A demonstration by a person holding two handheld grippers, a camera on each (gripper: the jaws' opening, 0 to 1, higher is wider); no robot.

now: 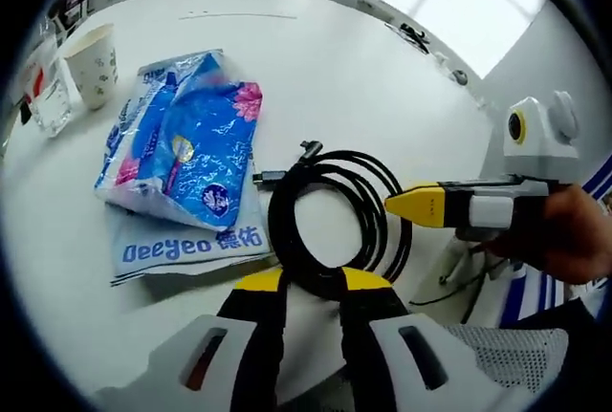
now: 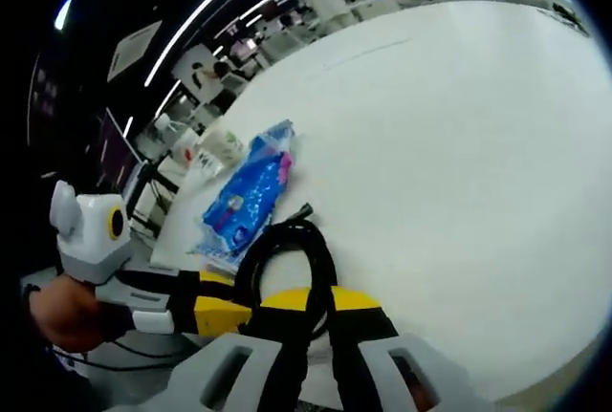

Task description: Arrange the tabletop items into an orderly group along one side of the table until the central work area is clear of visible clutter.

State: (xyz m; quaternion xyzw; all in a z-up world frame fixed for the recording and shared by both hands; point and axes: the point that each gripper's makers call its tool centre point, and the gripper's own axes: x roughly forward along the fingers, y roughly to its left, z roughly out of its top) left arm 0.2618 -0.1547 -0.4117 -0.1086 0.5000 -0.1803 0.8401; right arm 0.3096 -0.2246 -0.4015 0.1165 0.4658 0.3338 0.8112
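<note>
Left gripper [image 1: 312, 281]: yellow-tipped jaws closed on the near edge of the cable [image 1: 337, 217], a black coil lying flat on the white table [image 1: 363, 87]. Right gripper [image 2: 310, 299]: in its own view the jaws likewise stand pinched on the cable [image 2: 287, 261], the black loop passing between the tips; in the left gripper view it [image 1: 421, 205] reaches in from the right, held by a hand [image 1: 569, 235], its yellow tip at the coil's right side. One cable plug points away from the coil toward the table centre. Just beside the cable, on its left in the left gripper view, lies the tissue pack [image 1: 186, 144], blue with pink flowers, resting on a flat white wrapper [image 1: 182, 245] with blue lettering; the cable end nearly touches the pack's edge. Beyond the pack, farther from the cable, stand a paper cup [image 1: 94, 63] and a clear plastic cup [image 1: 46, 92], side by side near the table edge. In the right gripper view the pack [image 2: 247, 200] lies beyond the cable, the cups behind it.
</note>
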